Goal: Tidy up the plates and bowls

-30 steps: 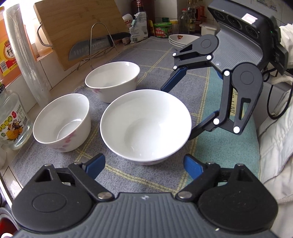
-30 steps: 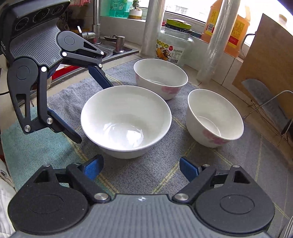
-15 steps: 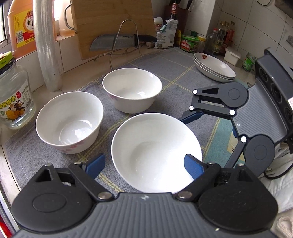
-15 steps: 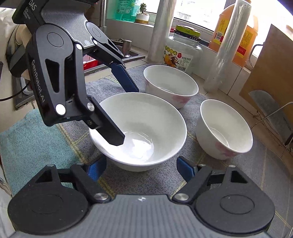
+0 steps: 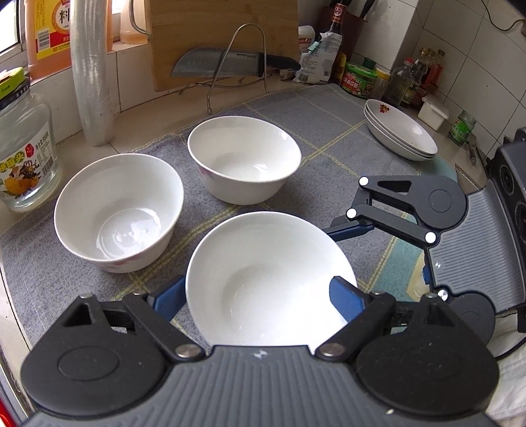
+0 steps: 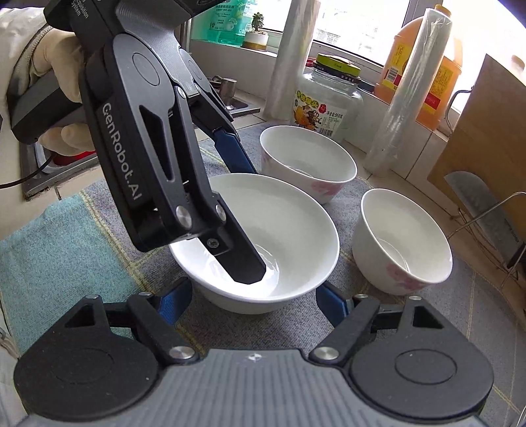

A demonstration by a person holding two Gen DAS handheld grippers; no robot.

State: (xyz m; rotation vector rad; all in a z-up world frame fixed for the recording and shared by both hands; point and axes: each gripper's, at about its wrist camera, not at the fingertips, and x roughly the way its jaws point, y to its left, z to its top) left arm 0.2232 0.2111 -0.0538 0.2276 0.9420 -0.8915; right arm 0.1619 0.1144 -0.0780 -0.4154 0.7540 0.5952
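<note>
Nearest the right wrist camera, the right tongs (image 6: 253, 295) have just been closing, and the large white bowl (image 6: 296, 223) sits between their blue pads (image 6: 174, 299), low on its near wall. Whether the pads actually press on it I cannot tell.

From the other side, the left tongs (image 5: 256, 295) stand spread astride the same bowl's wall: one finger (image 6: 243, 259) reaches down inside, its tip near the bottom, and the other is outside the rim. A gloved hand (image 6: 56, 65) holds their handle. The bowl rests on a grey checked cloth (image 5: 328, 108) that covers the worktop (image 5: 148, 118).

Just beyond, two smaller white bowls stand upright on the cloth and apart from each other. The nearer small bowl (image 5: 118, 210) is by a glass jar (image 5: 23, 154). The farther small bowl (image 5: 243, 157) is toward the middle.

Well off to the right, near the cloth's far edge, lies a stack of plates (image 5: 399, 134). At the back, a roll of film (image 5: 93, 72) stands upright, and a knife (image 5: 230, 64) rests in a wire rack before a wooden cutting board (image 5: 223, 29).
</note>
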